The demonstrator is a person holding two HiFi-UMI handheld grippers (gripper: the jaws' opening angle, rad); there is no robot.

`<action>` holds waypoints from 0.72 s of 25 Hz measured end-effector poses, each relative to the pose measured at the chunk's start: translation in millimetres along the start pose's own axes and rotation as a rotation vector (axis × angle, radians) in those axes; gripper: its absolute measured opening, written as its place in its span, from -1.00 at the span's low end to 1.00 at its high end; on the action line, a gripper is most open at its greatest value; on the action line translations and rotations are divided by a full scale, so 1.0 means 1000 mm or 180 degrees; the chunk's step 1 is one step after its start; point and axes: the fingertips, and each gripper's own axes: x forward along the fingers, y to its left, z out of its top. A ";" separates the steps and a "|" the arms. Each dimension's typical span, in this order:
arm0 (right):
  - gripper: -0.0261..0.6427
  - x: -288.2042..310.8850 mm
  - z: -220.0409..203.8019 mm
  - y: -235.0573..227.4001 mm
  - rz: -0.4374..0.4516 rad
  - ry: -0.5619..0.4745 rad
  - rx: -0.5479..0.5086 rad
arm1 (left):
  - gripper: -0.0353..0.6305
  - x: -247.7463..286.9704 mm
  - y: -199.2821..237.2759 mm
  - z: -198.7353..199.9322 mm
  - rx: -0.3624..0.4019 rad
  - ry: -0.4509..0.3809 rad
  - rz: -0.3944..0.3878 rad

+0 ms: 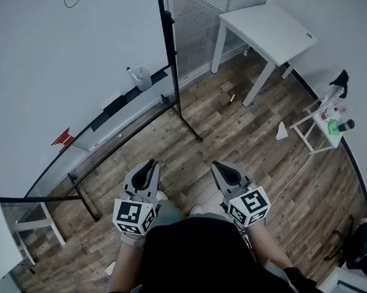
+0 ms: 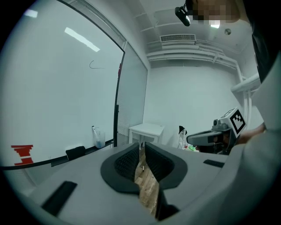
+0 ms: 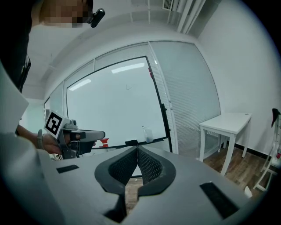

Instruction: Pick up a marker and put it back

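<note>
Presently empty: left gripper (image 1: 151,166) jaws barely parted, right gripper (image 1: 218,167) jaws pressed together. No marker clearly visible; likely light, stiff, slick, so best pinched mid-barrel, crosswise.

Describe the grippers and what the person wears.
The left gripper and right gripper have grey bodies, black ribbed pads tapering to a point, and a white cube with black square markers at the rear. The person wears a black top.
</note>
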 end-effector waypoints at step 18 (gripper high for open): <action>-0.83 0.190 0.064 -0.063 -0.0380 0.0152 -0.0047 | -0.59 0.144 0.188 0.016 -0.0160 0.0135 -0.0168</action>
